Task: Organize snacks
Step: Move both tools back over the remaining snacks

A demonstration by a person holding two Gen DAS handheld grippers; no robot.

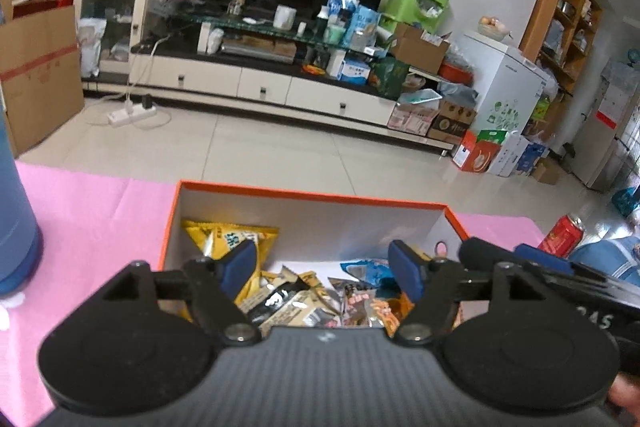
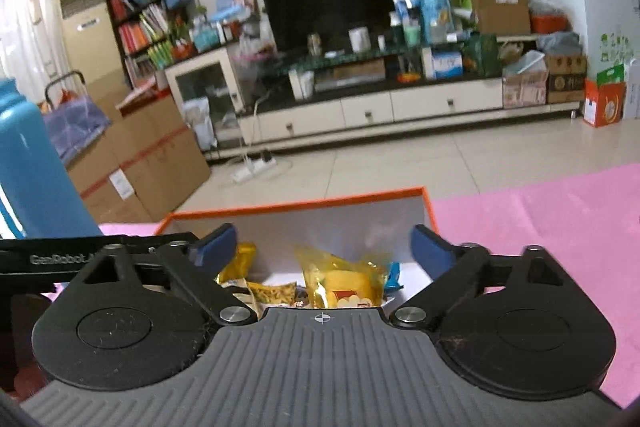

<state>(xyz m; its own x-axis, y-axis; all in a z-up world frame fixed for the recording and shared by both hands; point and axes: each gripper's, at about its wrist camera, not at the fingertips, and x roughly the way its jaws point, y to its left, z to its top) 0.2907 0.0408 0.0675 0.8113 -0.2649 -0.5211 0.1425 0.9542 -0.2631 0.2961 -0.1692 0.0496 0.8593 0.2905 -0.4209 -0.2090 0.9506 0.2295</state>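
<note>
Both tools stand with blue pads apart and nothing between them: the left tool (image 1: 326, 267) and the right tool (image 2: 324, 251) hover side by side over the near edge of the open orange-rimmed cardboard box (image 1: 308, 193). The foil snack packets (image 1: 304, 301) lie heaped in the box, directly below and ahead of the pads; roughly eight show, though overlap hides some. I judge the drop is made, so lift clear without snagging a wrapper. One red drink can (image 1: 562, 233) stands right of the left tool on the pink-covered bench (image 1: 100, 211).
</note>
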